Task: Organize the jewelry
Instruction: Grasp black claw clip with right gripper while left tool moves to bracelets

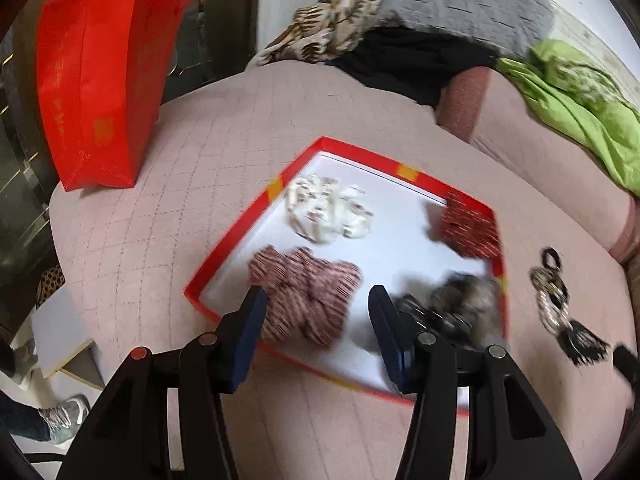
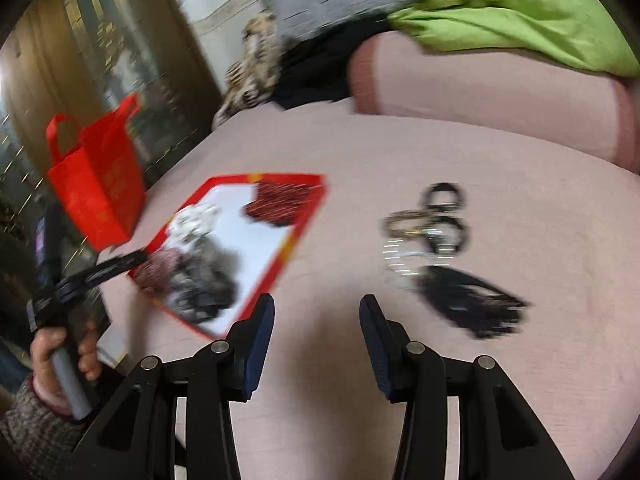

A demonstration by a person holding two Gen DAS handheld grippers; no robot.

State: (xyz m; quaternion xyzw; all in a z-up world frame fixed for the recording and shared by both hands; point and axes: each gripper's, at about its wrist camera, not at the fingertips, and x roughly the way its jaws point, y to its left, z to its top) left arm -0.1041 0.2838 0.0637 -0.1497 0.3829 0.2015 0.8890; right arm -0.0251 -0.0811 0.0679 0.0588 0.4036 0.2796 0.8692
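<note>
A red-rimmed white tray (image 1: 400,196) lies on the pink quilted bed and holds a white scrunchie (image 1: 328,210), a pink striped scrunchie (image 1: 308,292), a dark red one (image 1: 468,226) and a grey furry one (image 1: 460,304). My left gripper (image 1: 318,324) is open and empty, just above the tray's near edge. A pile of black and gold hair ties with a tassel (image 2: 444,248) lies on the bed right of the tray (image 2: 304,208); it also shows in the left wrist view (image 1: 560,304). My right gripper (image 2: 316,332) is open and empty, above bare bed between tray and pile.
A red tote bag (image 1: 100,80) stands at the bed's left edge. Grey, black and leopard-print cloths (image 1: 400,20) and a green cloth (image 1: 580,96) lie at the back by a pink bolster (image 2: 480,84). The hand holding the left gripper (image 2: 60,344) shows at left.
</note>
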